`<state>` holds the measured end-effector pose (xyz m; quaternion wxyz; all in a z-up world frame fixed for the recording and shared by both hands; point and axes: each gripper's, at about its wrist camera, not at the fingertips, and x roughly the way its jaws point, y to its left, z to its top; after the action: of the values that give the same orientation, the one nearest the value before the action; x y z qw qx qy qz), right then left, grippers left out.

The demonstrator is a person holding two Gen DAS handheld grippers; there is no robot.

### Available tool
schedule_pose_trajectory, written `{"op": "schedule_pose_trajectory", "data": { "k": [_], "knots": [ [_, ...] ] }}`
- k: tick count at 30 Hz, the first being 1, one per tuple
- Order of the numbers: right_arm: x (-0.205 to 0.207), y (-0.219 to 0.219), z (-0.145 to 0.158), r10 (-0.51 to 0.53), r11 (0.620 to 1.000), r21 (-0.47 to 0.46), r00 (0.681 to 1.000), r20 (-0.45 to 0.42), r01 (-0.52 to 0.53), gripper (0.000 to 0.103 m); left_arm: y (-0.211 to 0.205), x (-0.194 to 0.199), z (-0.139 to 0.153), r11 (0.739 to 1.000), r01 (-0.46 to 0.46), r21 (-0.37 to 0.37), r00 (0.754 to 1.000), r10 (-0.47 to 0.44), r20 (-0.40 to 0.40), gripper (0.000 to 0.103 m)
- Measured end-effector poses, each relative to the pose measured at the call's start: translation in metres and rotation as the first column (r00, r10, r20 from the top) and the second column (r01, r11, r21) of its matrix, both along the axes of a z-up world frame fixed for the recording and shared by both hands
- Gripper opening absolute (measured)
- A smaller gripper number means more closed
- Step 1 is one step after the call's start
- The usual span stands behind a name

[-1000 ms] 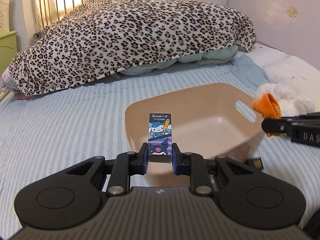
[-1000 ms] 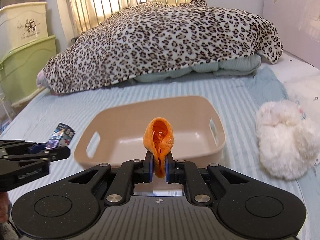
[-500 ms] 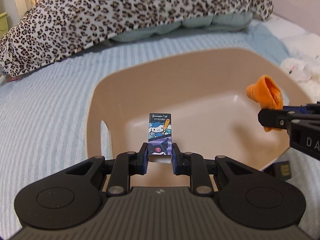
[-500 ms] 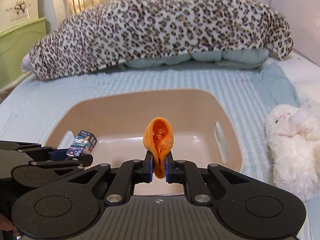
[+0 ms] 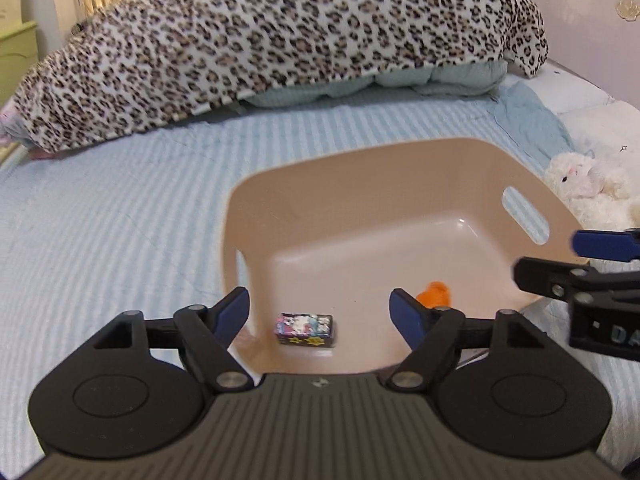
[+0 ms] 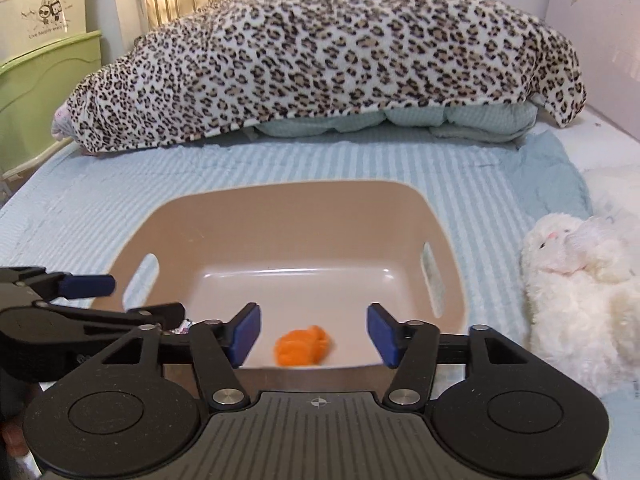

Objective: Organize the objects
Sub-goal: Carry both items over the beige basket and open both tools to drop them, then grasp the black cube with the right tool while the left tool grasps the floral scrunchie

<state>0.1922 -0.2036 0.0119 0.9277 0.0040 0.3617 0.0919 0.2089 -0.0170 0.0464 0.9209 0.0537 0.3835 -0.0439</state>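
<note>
Small printed box (image 5: 305, 329) lies on its long side on the floor of the beige bin (image 5: 360, 176), near the bin's front wall, cartoon faces up. Orange soft piece (image 6: 302, 347) rests on the bin floor too, to the right of the box and apart from it; in the left wrist view it shows as a partly hidden orange lump (image 5: 435, 294) behind the left hand-held gripper's right finger. Left hand-held gripper (image 5: 320, 312): jaws spread wide, nothing between them, held over the near edge of the bin above the box. Right hand-held gripper (image 6: 314, 334): jaws likewise spread wide and empty, over the bin's near edge with the orange piece below the gap. Each tool appears in the other's view, left one at the left side (image 6: 72, 300), right one at the right side (image 5: 580, 280). The bin has a slot handle in each end wall and sits on a bed covered by a blue striped sheet (image 6: 280, 164). White plush toy (image 6: 580, 280) lies on the bed just right of the bin, not touching it. Leopard-print blanket (image 6: 320, 60) is heaped across the far side of the bed. Green storage drawers (image 6: 44, 92) stand at far left.
</note>
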Motion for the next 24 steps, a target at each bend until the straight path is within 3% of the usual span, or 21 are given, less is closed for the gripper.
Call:
{"op": "schedule_pose_trajectory", "data": {
  "k": [2,8,16,24],
  "knots": [
    [-0.010,-0.003,0.007,0.006,1.000,-0.013,1.000,0.008,-0.006,0.076,0.001,-0.008,0.007,1.000,-0.002,0.007,1.000,0.002,0.011,0.087],
    [-0.039,-0.020,0.008,0.018,0.999,-0.042,1.000,-0.023,-0.019,0.090,0.010,-0.034,0.015,1.000,-0.025,-0.001,1.000,0.025,0.010,0.088],
    [-0.059,-0.042,-0.020,-0.020,0.996,-0.087,0.992,-0.122,0.009,0.090,0.021,-0.057,-0.008,0.999,-0.028,0.017,0.998,0.029,-0.064,0.088],
    [-0.046,-0.048,-0.051,-0.061,0.995,-0.092,0.974,-0.218,0.042,0.091,0.032,-0.053,-0.045,0.999,-0.024,0.023,0.984,0.027,-0.174,0.088]
  ]
}}
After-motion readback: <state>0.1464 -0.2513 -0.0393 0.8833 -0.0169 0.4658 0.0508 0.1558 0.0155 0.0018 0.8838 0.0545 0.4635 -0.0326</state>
